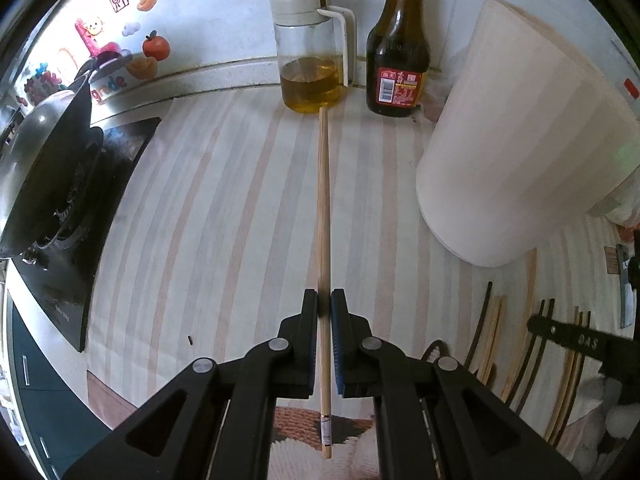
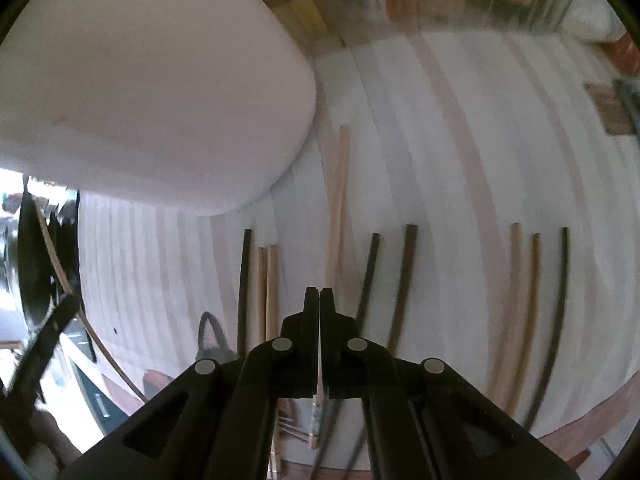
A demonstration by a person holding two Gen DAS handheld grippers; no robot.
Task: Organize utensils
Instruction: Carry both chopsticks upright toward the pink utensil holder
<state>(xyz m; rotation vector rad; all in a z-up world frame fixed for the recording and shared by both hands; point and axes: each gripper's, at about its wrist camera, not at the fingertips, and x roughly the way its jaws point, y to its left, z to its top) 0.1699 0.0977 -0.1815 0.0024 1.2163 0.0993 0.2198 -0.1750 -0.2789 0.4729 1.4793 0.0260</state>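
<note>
My left gripper (image 1: pixel 324 294) is shut on a light bamboo chopstick (image 1: pixel 323 208), which points forward above the striped cloth toward the oil jug. My right gripper (image 2: pixel 319 292) is shut on another light bamboo chopstick (image 2: pixel 338 200) that points forward past the white container (image 2: pixel 152 92). Several dark and light chopsticks (image 2: pixel 404 280) lie in a row on the cloth below the right gripper; they also show at the right of the left wrist view (image 1: pixel 496 332). The tall white cylindrical container (image 1: pixel 528 140) stands on the right in the left wrist view.
A glass oil jug (image 1: pixel 310 52) and a dark sauce bottle (image 1: pixel 398 52) stand at the back against the wall. A wok (image 1: pixel 44 168) sits on the black stove at the left. A knife (image 1: pixel 626 292) lies at the far right. The right wrist view is blurred.
</note>
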